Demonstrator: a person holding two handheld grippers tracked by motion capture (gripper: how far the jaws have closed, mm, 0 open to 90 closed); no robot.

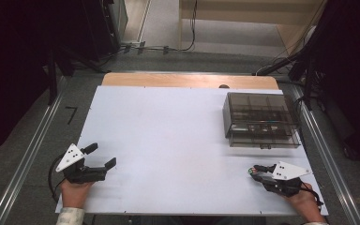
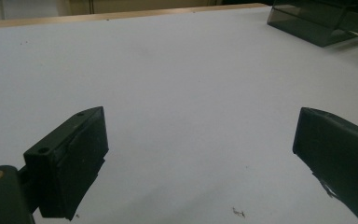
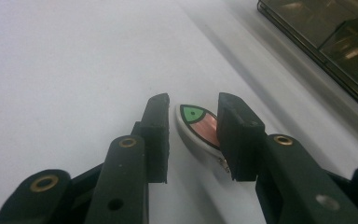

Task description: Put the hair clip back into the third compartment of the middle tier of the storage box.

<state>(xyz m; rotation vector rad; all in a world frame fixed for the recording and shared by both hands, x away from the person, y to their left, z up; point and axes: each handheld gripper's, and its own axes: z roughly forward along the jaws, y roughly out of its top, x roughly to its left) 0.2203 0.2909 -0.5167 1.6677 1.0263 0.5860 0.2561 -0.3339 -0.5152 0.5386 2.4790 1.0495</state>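
A small white oval piece (image 3: 198, 125) with a green and copper face stands on edge between the jaws of my right gripper (image 3: 194, 101), which is shut on it. In the high view that gripper (image 1: 255, 169) sits near the table's front right, and the piece (image 1: 251, 171) shows as a green speck at its tips. My left gripper (image 1: 102, 155) rests at the front left, open wide with nothing between its jaws. The left gripper view has the same open gripper (image 2: 200, 135) over bare white table.
A smoky transparent compartment box (image 1: 261, 119) stands at the back right of the white table (image 1: 168, 136), just beyond the right gripper; its corner (image 2: 321, 21) and its edge (image 3: 335, 37) appear in the gripper views. A wooden strip (image 1: 187, 80) runs along the far edge.
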